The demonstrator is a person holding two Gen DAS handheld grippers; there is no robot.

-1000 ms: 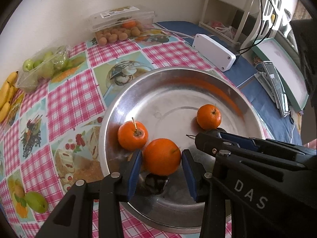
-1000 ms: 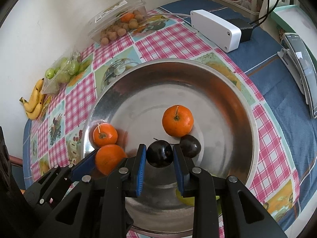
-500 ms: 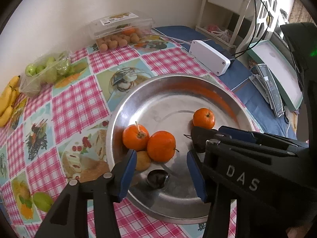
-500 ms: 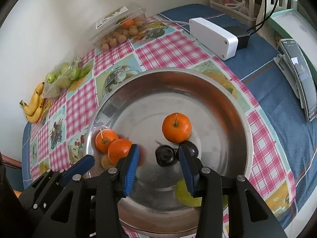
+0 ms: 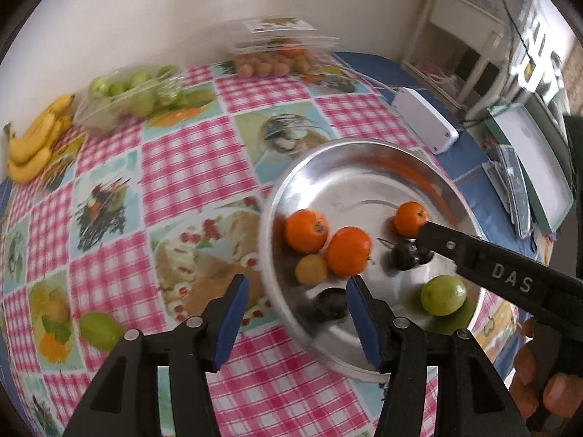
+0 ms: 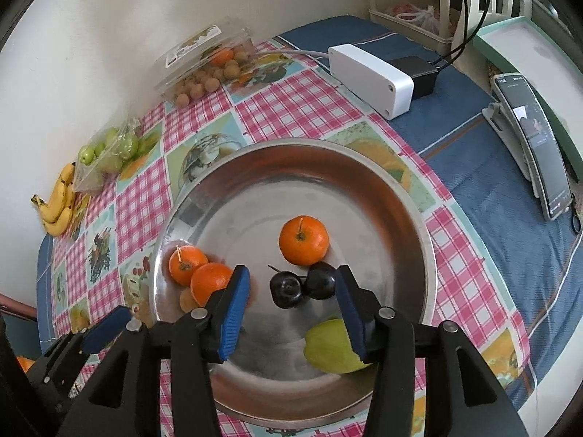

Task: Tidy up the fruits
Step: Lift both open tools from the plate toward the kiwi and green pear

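A round steel tray (image 6: 408,196) (image 5: 364,156) holds three oranges (image 6: 303,240) (image 5: 348,251), two dark plums (image 6: 286,289) (image 5: 404,255), a small yellow fruit (image 5: 310,268), another dark fruit (image 5: 331,302) and a green fruit (image 6: 333,346) (image 5: 442,295). My right gripper (image 6: 291,307) is open and empty, just above the two plums. My left gripper (image 5: 297,313) is open and empty over the tray's left rim. The right gripper's body (image 5: 503,280) crosses the left wrist view.
On the checked tablecloth lie a green fruit (image 5: 100,329), bananas (image 5: 32,145) (image 6: 58,200), a bag of green fruit (image 5: 131,94) (image 6: 109,153) and a clear box of small brown fruit (image 5: 273,54) (image 6: 207,69). A white box (image 6: 371,80), a phone on a stand (image 6: 535,145) sit at right.
Both grippers opened, let go of an orange and a plum into the tray, and drew back. The left gripper also swung left.
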